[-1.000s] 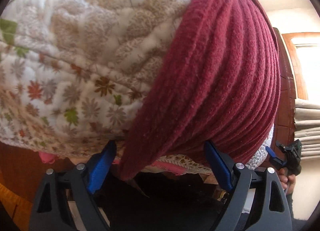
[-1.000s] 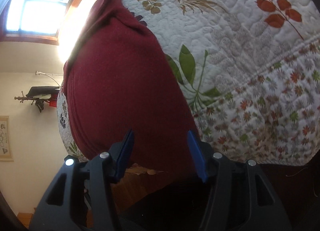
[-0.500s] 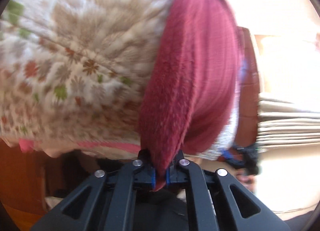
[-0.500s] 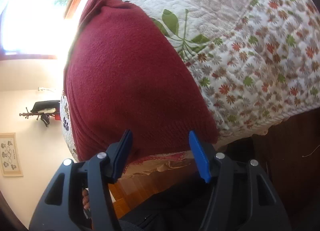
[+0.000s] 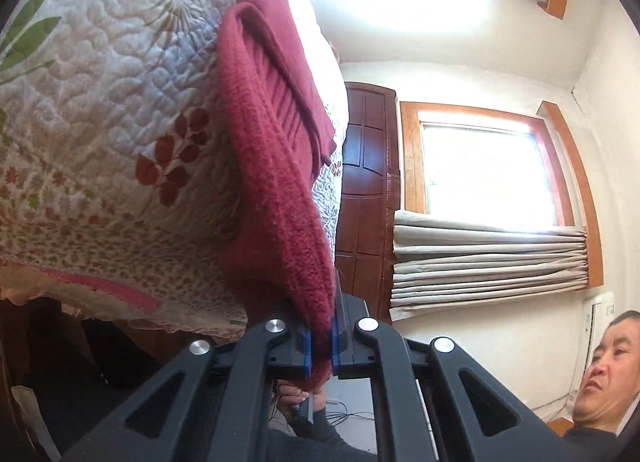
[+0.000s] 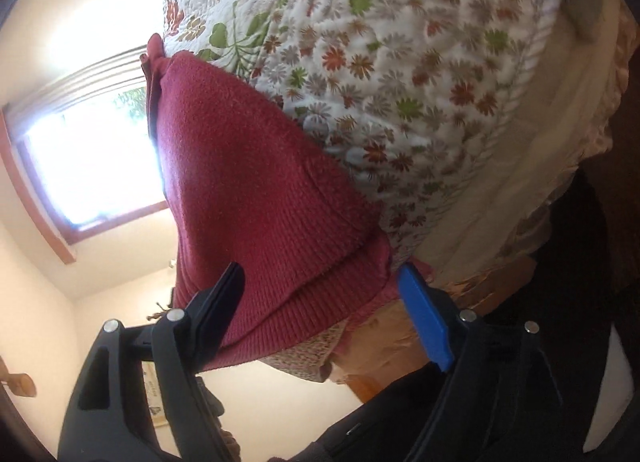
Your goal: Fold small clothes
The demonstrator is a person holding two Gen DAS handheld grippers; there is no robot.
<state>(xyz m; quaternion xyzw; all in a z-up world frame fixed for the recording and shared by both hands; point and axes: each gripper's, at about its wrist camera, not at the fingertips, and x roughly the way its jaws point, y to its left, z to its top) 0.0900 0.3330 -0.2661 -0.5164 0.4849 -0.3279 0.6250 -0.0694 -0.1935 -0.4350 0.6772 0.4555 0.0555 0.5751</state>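
- Since half a second ago the left view has swung up and away from the bed: the window and a dark wooden door now fill its right side, and the maroon cloth's near edge has been lifted off the quilt. A second ago the left jaws stood wide apart around that edge; now they are closed on it. The right jaws are wide apart, as they were in both earlier frames.
- The floral quilt [image 5: 100, 133] covers the bed, white and stitched, with leaf prints and a band of small flowers near its hanging edge.
- The maroon knit garment [image 5: 276, 165] lies along the quilt's near edge. Its far part rests on the quilt with a ribbed layer folded over on top; its near edge is drawn up off the bed toward the camera.
- A curtained window [image 5: 488, 165] and the wooden door [image 5: 366, 181] stand behind the bed.
- The left gripper [image 5: 319, 346] is clenched on the garment's near edge, with maroon cloth pinched between the blue pads and a tuft poking out below.
- The right gripper [image 6: 320, 314] is released, its fingers spread to either side of the garment's ribbed hem [image 6: 320, 282]; I cannot tell whether either finger touches the cloth.
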